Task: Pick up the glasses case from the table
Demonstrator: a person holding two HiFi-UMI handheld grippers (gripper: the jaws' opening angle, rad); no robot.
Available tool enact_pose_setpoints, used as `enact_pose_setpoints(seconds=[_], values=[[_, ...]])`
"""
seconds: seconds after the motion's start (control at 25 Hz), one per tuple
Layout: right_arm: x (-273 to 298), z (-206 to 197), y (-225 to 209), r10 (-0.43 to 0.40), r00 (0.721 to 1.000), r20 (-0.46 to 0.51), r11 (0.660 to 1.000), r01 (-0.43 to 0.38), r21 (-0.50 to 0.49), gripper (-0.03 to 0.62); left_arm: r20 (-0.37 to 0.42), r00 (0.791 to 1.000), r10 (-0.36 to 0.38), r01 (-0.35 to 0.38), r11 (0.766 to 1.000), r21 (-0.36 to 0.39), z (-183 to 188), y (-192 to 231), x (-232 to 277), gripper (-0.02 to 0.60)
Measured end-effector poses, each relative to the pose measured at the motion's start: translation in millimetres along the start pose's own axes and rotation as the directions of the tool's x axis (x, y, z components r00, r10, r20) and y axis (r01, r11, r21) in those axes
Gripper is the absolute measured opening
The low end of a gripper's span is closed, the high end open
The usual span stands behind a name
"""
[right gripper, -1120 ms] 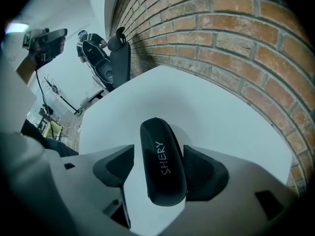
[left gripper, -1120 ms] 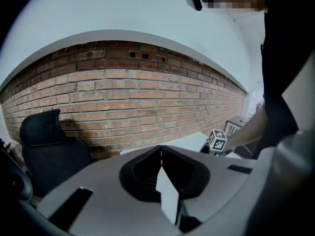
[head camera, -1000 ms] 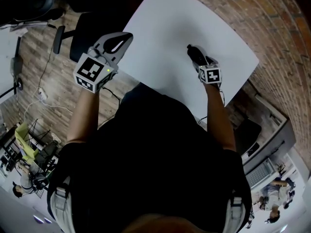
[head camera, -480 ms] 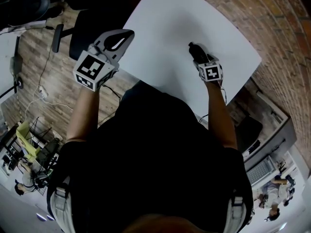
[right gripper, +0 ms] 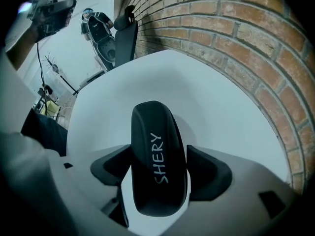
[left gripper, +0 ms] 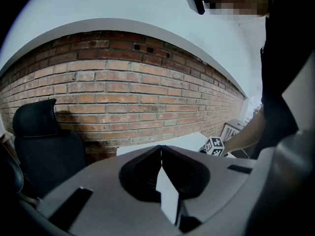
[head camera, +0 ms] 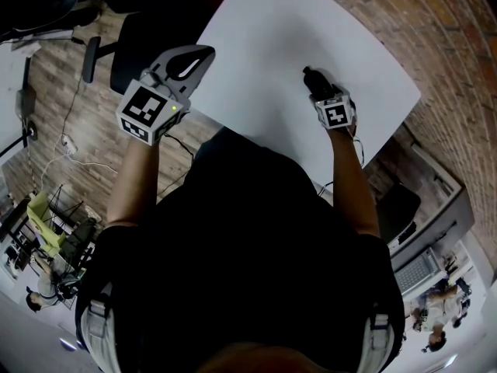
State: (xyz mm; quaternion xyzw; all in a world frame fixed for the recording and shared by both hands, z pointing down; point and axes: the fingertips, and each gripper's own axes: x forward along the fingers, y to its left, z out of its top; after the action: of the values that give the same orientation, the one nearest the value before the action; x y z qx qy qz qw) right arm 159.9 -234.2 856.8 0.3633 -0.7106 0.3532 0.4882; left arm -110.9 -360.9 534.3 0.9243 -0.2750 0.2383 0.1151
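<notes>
Beyond the table's left edge, above the wooden floor [head camera: 70, 92] and close to a black office chair [head camera: 124, 53], the left gripper [head camera: 203, 53] hung in the air, and the head view showed its tips right at that edge. Its marker cube [head camera: 147, 115] faced up toward the head camera. In the left gripper view its jaws were pressed together at the tips with nothing caught between them, and the left gripper [left gripper: 160, 149] pointed across at a brick wall [left gripper: 147, 97].

Further right lay the white table [head camera: 264, 45], bare except for one thing. The glasses case [head camera: 310, 78] rested flat on it toward its right side, not far from the edge nearest the person. It was black, long and rounded, with white lettering along its lid.

Over the glasses case [right gripper: 157, 132] stood the right gripper [head camera: 314, 85], pointing steeply down. The right gripper [right gripper: 160, 173] had its jaws spread wide; they had just been opening, and the case lay lengthwise between them on the table [right gripper: 231, 112]. A sliver of white showed between the case and the right-hand jaw. The other jaw sat close beside the case, and whether it touched could not be told.

At the far right ran the brick wall [head camera: 443, 29].
</notes>
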Motion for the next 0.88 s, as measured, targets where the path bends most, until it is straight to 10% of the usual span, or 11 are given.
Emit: enact_pose_setpoints(seconds=[0.88], values=[[12.0, 1.7, 1.0, -0.035, 0.999, -0.022, 0.995, 0.032, -0.095, 0.357, -0.015, 1.0, -0.003, 0.002, 1.0, -0.02, -5.5, 2.2, 1.9, 0.011]])
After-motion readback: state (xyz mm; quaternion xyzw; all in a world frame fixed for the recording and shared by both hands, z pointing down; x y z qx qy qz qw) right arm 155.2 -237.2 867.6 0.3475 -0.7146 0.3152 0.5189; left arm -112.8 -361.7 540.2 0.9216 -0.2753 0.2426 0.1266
